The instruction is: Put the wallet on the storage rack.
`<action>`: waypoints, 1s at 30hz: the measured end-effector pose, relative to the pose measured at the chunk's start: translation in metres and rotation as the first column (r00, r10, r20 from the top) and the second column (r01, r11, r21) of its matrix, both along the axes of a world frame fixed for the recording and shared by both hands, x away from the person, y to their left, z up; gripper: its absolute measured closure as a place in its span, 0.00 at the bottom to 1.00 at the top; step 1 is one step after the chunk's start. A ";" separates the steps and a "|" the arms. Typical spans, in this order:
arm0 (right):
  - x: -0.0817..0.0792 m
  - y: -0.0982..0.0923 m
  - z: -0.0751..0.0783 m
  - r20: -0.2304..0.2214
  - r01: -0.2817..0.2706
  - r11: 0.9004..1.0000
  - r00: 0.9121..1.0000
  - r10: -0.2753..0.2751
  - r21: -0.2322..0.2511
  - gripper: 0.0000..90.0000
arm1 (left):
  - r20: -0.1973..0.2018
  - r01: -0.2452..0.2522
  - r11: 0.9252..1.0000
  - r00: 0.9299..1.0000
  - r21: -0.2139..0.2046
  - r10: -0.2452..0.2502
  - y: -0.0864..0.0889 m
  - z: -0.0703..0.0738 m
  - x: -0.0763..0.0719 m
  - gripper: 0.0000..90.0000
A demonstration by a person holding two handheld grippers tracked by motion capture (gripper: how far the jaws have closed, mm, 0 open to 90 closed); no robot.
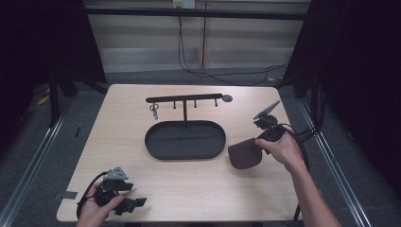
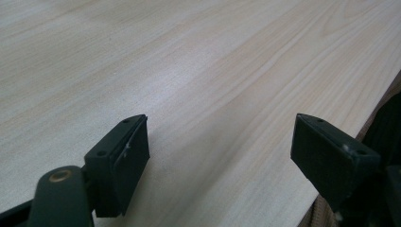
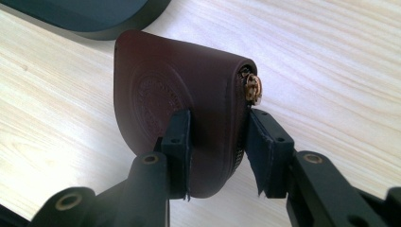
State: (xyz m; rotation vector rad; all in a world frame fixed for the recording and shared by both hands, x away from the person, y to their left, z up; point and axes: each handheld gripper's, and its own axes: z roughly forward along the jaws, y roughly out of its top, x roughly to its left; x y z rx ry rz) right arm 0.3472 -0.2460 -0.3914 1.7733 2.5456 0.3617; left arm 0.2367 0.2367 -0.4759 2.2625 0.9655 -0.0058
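Note:
A dark brown leather pouch with a brass zip pull sits between the jaws of my right gripper, which is shut on it and holds it just above the table. In the high view that right gripper and the pouch are to the right of a black oval tray. My left gripper lies at the table's near left corner, jaws open with nothing between them. In the left gripper view the left gripper stands wide apart over bare wood.
Behind the tray rises a black rack with hooks; a key ring hangs from its left hook. The table's front edge runs close under my left hand. A cable lies on the floor beyond the table.

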 end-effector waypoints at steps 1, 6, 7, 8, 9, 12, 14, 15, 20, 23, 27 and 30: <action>0.000 0.000 0.001 -0.001 0.000 1.000 1.000 0.000 -0.002 0.69 | 0.000 0.000 1.000 1.000 0.000 0.000 0.000 0.000 0.000 0.22; 0.000 0.001 0.008 -0.009 -0.008 1.000 1.000 0.008 -0.018 0.69 | 0.000 0.000 1.000 1.000 -0.001 0.000 0.000 0.000 0.000 0.22; 0.000 0.001 0.010 -0.010 -0.010 1.000 1.000 0.009 -0.028 0.69 | 0.000 0.000 1.000 1.000 -0.001 0.000 0.000 0.000 0.000 0.22; 0.000 0.001 0.011 -0.007 -0.007 1.000 1.000 0.007 -0.028 0.69 | -0.001 0.001 1.000 1.000 -0.001 -0.001 0.000 0.000 0.000 0.22; 0.000 0.000 0.013 -0.012 -0.010 0.999 1.000 0.009 -0.034 0.69 | 0.000 0.000 1.000 1.000 -0.001 0.000 0.000 0.000 0.000 0.22; 0.000 0.000 0.017 -0.006 -0.007 0.999 1.000 0.007 -0.035 0.69 | 0.000 0.000 1.000 1.000 -0.001 0.000 0.000 0.000 0.000 0.22; 0.000 -0.001 0.020 -0.001 -0.005 0.999 1.000 0.005 -0.036 0.69 | -0.001 0.000 1.000 1.000 -0.002 0.000 0.000 0.000 0.000 0.22; 0.000 -0.001 0.022 0.000 -0.005 0.999 1.000 0.005 -0.039 0.69 | -0.002 -0.001 1.000 1.000 -0.002 0.001 0.001 0.000 0.000 0.22; 0.001 -0.002 0.031 0.010 0.000 0.999 1.000 0.000 -0.039 0.69 | -0.002 -0.001 1.000 1.000 -0.004 0.001 0.001 0.000 0.000 0.22; 0.003 -0.004 0.033 0.010 0.009 0.999 1.000 -0.009 -0.048 0.69 | -0.006 0.004 1.000 1.000 -0.001 -0.004 0.001 0.000 0.001 0.22; 0.005 -0.004 0.039 0.016 0.009 0.999 1.000 -0.008 -0.049 0.69 | -0.003 -0.003 1.000 1.000 -0.005 0.003 0.001 0.000 0.001 0.22; 0.007 -0.003 0.044 0.025 0.008 0.999 1.000 -0.007 -0.049 0.69 | -0.006 -0.003 1.000 1.000 -0.007 0.003 0.001 0.000 0.001 0.22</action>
